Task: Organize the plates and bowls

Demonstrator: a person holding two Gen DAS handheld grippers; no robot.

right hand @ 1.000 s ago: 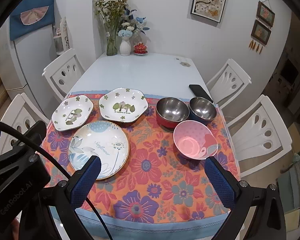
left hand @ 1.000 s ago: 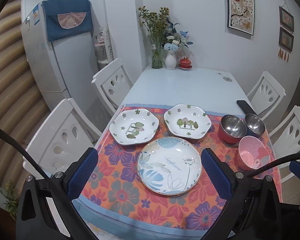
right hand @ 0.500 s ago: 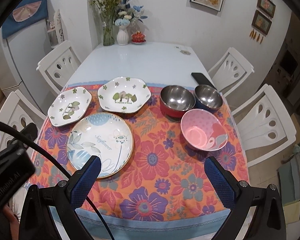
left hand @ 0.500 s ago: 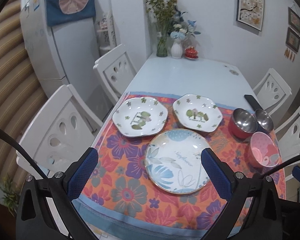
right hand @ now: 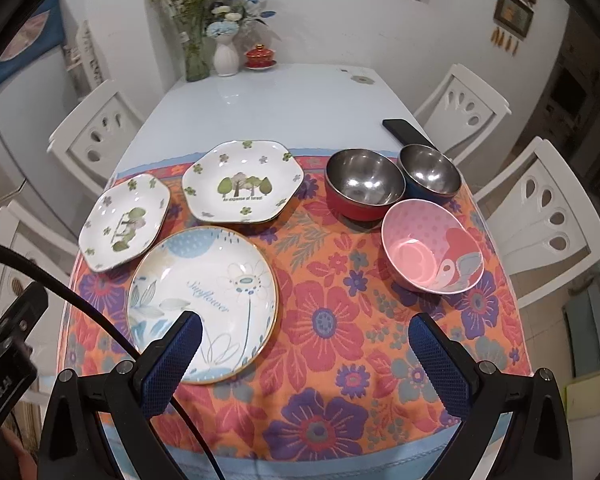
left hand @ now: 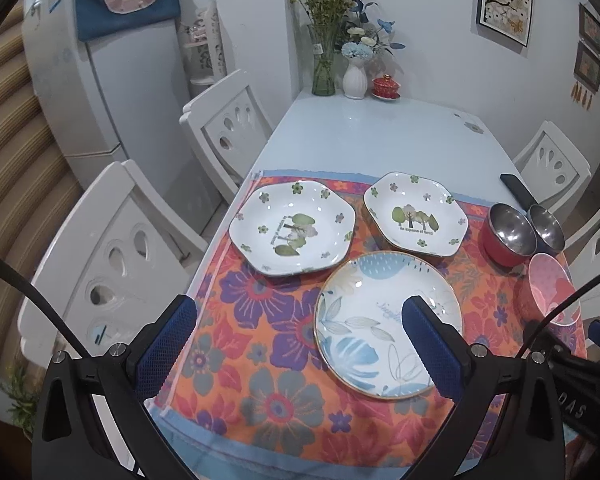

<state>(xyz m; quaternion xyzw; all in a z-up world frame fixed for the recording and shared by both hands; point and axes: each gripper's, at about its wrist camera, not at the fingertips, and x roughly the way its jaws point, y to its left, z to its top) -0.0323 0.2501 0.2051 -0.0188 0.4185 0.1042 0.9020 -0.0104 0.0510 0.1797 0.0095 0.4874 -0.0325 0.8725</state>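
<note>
On a floral cloth (right hand: 332, 332) lie a round blue-leaf "Sunflower" plate (right hand: 204, 304) (left hand: 380, 320), two hexagonal white plates with green flowers (right hand: 124, 224) (right hand: 242, 182) (left hand: 292, 228) (left hand: 416, 214), a red steel bowl (right hand: 364, 184) (left hand: 508, 234), a blue steel bowl (right hand: 430, 172) (left hand: 546, 228) and a pink bowl (right hand: 432, 252) (left hand: 550, 292). My left gripper (left hand: 300, 328) is open and empty above the cloth, near the round plate. My right gripper (right hand: 304, 340) is open and empty above the cloth's front.
A black phone (right hand: 406, 132) lies behind the steel bowls. Vases with flowers (right hand: 226, 56) and a red lidded cup (right hand: 260, 58) stand at the table's far end. White chairs (right hand: 540, 208) (left hand: 112, 248) flank the table. A fridge (left hand: 100, 80) stands at left.
Both grippers have moved forward and lower toward the table. The left one has shifted left, so the plates sit further right in its view. Nothing on the table moved.
</note>
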